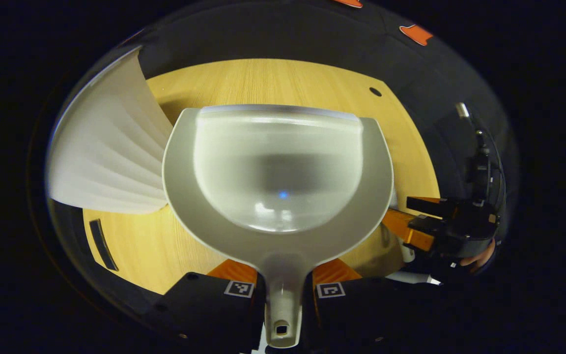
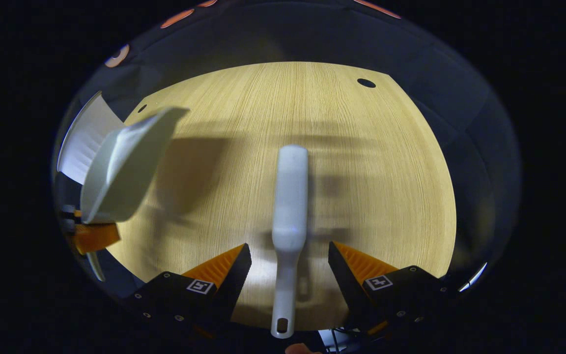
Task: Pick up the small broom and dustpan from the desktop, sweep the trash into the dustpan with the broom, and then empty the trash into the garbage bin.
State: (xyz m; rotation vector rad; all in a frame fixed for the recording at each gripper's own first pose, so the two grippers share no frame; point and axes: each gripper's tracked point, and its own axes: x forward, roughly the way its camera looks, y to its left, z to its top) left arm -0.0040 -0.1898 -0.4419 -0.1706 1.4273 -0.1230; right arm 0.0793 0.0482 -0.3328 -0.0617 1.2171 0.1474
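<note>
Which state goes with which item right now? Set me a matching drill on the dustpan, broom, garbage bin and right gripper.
Items:
1. dustpan
2. broom
3. garbage bin
4. right gripper

States:
A. lying flat on the desk
B. open, one finger on each side of a handle, not touching it
C. handle clamped in the left gripper, pan empty
D. white and ribbed, next to the pan's side

Pairs: 1-C, 2-A, 3-D, 4-B

The dustpan (image 1: 278, 167) is pale grey-white, the broom (image 2: 289, 206) plain white, the garbage bin (image 1: 108, 152) white with ribbing, and the desktop (image 2: 361, 162) light yellow wood grain
</note>
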